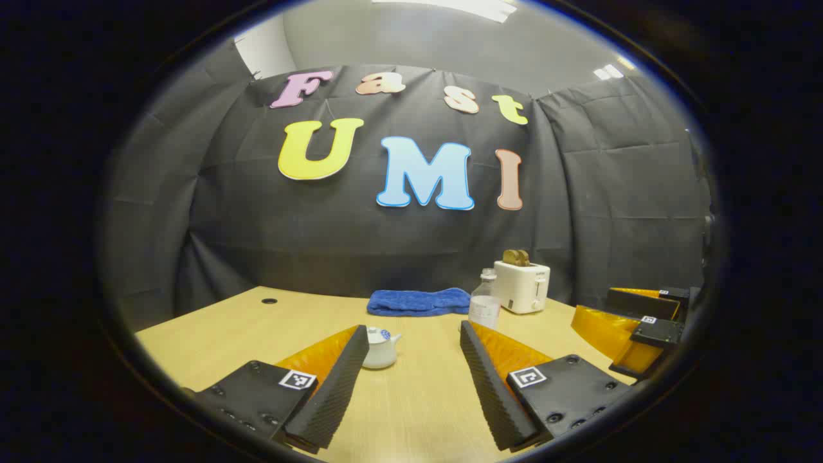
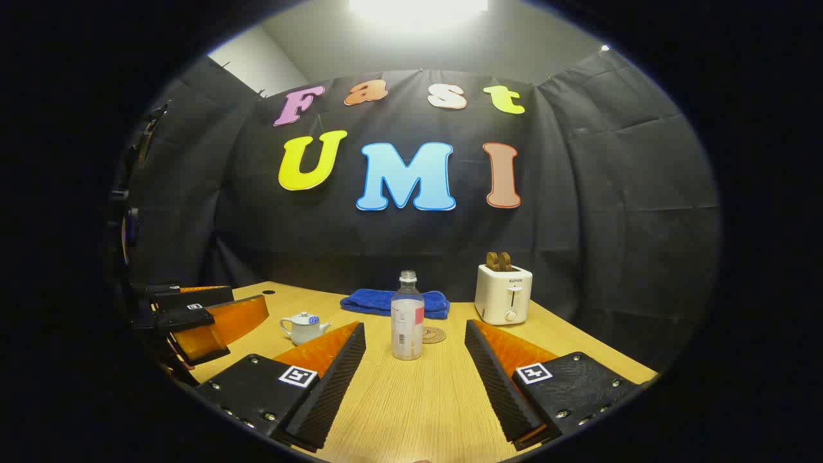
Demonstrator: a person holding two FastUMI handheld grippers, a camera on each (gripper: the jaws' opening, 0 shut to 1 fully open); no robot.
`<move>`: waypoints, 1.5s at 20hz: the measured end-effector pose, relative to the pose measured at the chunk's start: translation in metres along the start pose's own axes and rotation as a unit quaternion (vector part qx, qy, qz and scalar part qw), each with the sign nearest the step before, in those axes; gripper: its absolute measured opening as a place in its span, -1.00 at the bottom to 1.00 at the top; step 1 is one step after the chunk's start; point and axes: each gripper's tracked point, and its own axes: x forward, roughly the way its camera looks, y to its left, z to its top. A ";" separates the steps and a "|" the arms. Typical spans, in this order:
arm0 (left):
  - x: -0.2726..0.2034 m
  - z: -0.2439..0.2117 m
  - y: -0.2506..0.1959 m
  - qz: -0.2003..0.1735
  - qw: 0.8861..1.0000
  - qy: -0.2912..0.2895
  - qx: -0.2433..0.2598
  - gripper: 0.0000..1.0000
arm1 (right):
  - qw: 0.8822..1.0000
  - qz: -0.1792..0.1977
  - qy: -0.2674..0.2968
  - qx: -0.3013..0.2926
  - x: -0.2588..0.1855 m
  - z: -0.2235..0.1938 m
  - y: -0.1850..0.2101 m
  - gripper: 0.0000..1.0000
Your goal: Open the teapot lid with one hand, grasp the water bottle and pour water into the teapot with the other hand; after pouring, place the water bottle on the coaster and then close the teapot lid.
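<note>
On the wooden table (image 2: pixel 418 399), near its middle, stands the water bottle (image 2: pixel 407 318), upright, cap off, clear w/ a label. Right gripper (image 2: pixel 415 360) hovers low over the table w/ the bottle straight ahead between its finger lines but farther off; jaws spread wide, gripping nothing. Just behind and to the right of the bottle lies the round coaster (image 2: pixel 434 334), flat, nothing on it. Teapot (image 2: pixel 303 326), small and white w/ a blue-patterned lid on top, sits to the bottle's left in the right gripper view, spout pointing toward the bottle. Left gripper (image 2: pixel 193 318) shows at that view's left edge, near the teapot but apart from it.

From the left gripper view, left gripper (image 1: pixel 415 366) also has its jaws spread wide, holding nothing; teapot (image 1: pixel 380 348) sits just past its left finger, partly hidden by it, lid on. Bottle (image 1: pixel 485 302) stands beyond the other finger; right gripper (image 1: pixel 633 321) shows at the far right edge.

Toward the back: a folded blue towel (image 2: pixel 393 301) and a white toaster (image 2: pixel 503 292) w/ two brown slices sticking out.
</note>
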 end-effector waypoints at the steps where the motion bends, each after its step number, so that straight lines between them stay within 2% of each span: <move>1: 0.000 0.001 0.002 0.000 1.000 0.000 -0.001 0.90 | 1.000 -0.001 0.001 -0.003 0.001 0.000 0.001 0.94; 11: -0.003 -0.003 0.010 0.006 1.000 0.004 0.005 0.90 | 0.999 0.009 0.032 0.024 0.003 -0.013 0.010 0.94; 17: 0.002 -0.007 0.011 0.005 1.000 0.007 0.000 0.90 | 0.999 0.009 0.031 0.017 0.008 -0.013 0.009 0.93; 22: 0.013 -0.011 0.017 0.008 1.000 0.012 0.001 0.89 | 0.999 0.007 0.030 0.010 0.023 -0.008 0.006 0.93; 30: 0.058 -0.014 0.022 -0.018 1.000 0.024 -0.002 0.89 | 0.999 0.011 0.043 -0.002 0.068 -0.003 0.013 0.94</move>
